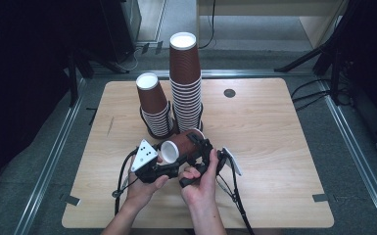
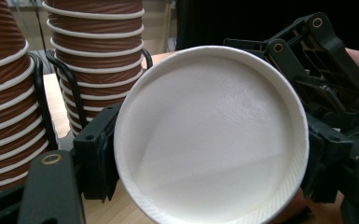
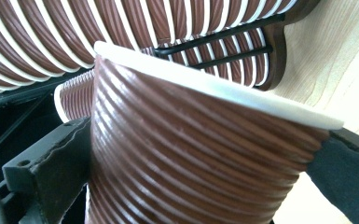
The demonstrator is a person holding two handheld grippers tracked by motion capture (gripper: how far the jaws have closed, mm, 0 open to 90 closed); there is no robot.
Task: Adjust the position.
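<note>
Cup [image 1: 178, 145] lies sideways, clamped by left gripper [image 1: 164, 164] and right gripper [image 1: 198, 147] together.

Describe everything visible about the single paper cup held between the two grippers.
The paper cup is brown with ribbed walls, a white rolled rim and a white base. It lies on its side above the wooden table, in front of two upside-down cup stacks. The left gripper clamps its base end; the right gripper clamps its ribbed wall near the rim.

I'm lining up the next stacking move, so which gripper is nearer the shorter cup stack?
Left. The left gripper sits just in front of the shorter cup stack; the right gripper lies farther right, nearer the taller stack.
</note>
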